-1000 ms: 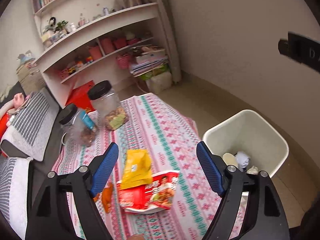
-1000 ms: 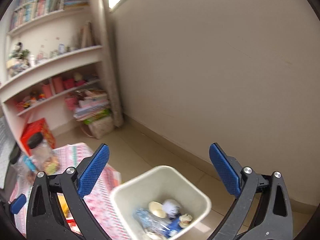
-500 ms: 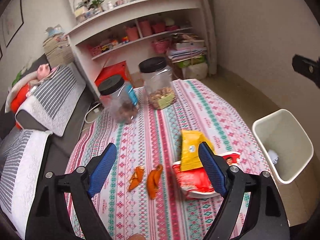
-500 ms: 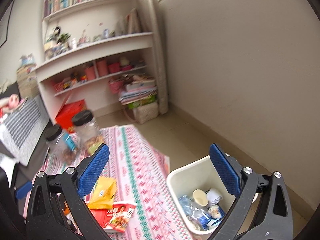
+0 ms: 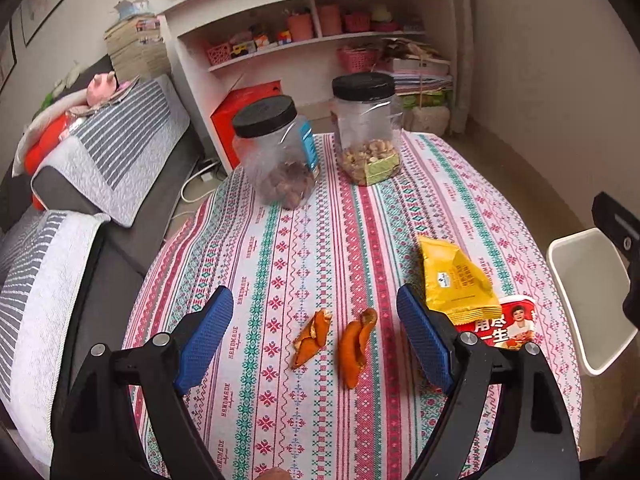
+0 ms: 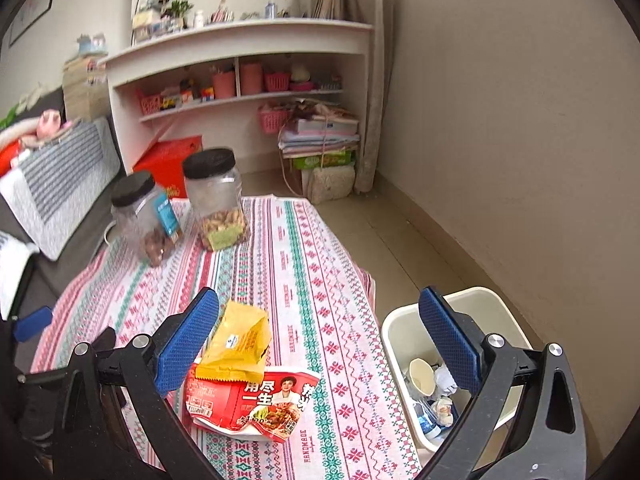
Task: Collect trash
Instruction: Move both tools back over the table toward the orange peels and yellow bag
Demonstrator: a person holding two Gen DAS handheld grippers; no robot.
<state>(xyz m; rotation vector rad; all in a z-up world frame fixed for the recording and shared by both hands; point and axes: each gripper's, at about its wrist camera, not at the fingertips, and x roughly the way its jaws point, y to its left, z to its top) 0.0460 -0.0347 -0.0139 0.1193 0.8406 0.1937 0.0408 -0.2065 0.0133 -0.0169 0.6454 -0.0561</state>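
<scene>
Two orange peels [image 5: 311, 338] [image 5: 356, 348] lie on the patterned tablecloth [image 5: 320, 240], between the spread fingers of my left gripper [image 5: 316, 338], which is open and hangs above them. A yellow snack bag [image 5: 454, 280] [image 6: 238, 340] rests partly on a red noodle wrapper [image 5: 508, 326] [image 6: 256, 400] near the table's right edge. My right gripper [image 6: 320, 346] is open above the wrapper and the table edge, holding nothing. A white trash bin [image 6: 404, 344] [image 5: 580, 280] stands on the floor to the right of the table, with a cup and crumpled scraps inside.
Two clear jars with black lids [image 5: 276, 152] [image 5: 368, 128] stand at the far end of the table. A striped sofa [image 5: 100, 148] runs along the left. White shelves [image 6: 248, 80] and a red box [image 6: 168, 160] fill the far wall.
Both grippers have swung left, from over the bin and table edge toward the table. The peels now sit between the left fingers; the wrapper and bag have come under the right gripper.
</scene>
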